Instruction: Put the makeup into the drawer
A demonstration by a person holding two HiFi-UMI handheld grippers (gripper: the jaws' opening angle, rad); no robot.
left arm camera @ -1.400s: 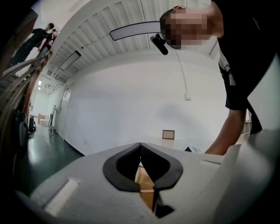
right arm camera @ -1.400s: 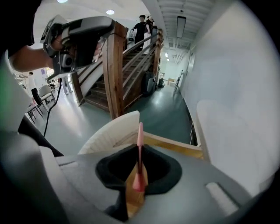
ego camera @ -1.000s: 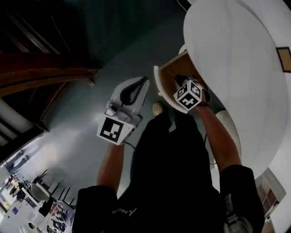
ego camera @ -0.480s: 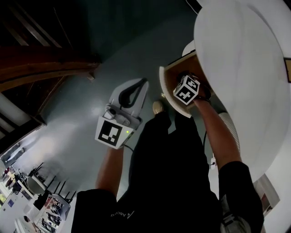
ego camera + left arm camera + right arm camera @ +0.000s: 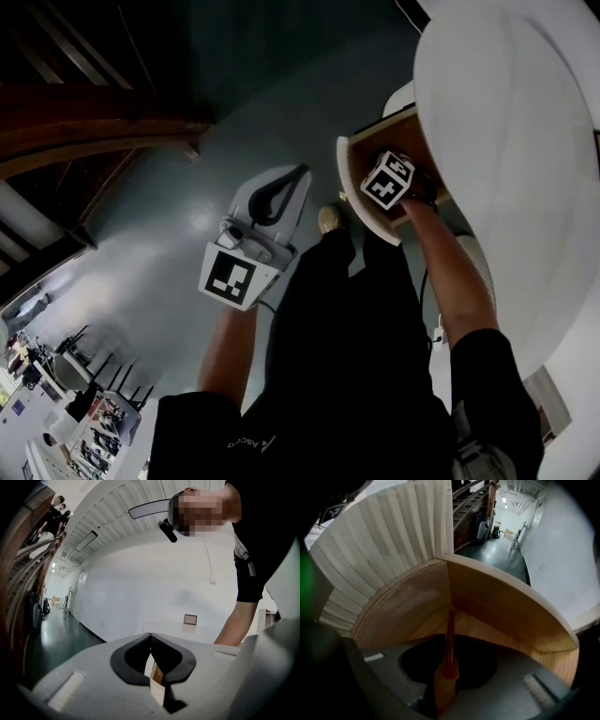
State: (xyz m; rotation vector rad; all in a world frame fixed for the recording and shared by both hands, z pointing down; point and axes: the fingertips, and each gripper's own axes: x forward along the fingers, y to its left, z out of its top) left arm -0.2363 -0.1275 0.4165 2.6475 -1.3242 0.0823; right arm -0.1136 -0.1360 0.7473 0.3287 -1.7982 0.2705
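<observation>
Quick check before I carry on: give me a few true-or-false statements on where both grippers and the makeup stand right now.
1. The right gripper reaches into the open wooden drawer. True.
2. The right jaws are empty. False: a red makeup stick stands between them, pointing at the drawer's floor; the jaws have just been opening.
3. The left gripper has its jaws wide apart. False: they are together, with nothing between them.
4. The left gripper is in the drawer too. False: it is held out over the floor, apart from the drawer.
5. The drawer sticks out from under the white table top. True.
</observation>
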